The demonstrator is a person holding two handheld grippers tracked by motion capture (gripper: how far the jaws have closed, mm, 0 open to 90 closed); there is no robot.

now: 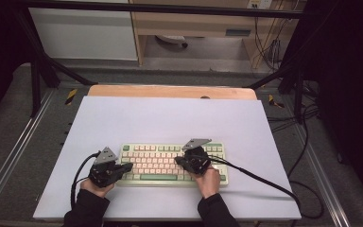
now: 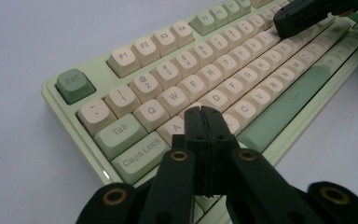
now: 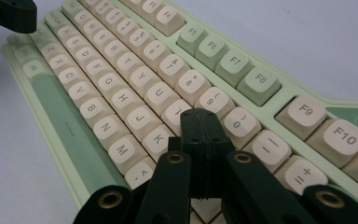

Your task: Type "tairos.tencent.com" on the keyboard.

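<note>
High view: we see both grippers over the keyboard (image 1: 172, 163). Left gripper (image 2: 204, 114), jaws closed and empty, tips above the keys just past A; right gripper (image 3: 200, 120), likewise closed, tips above the keys beside K.

A compact keyboard (image 1: 172, 163) lies flat near the front edge of the white sheet, its long side running across. Its case is pale green; most keys are cream, while Esc, Tab, Caps Lock, some function keys and the spacebar are green.
</note>
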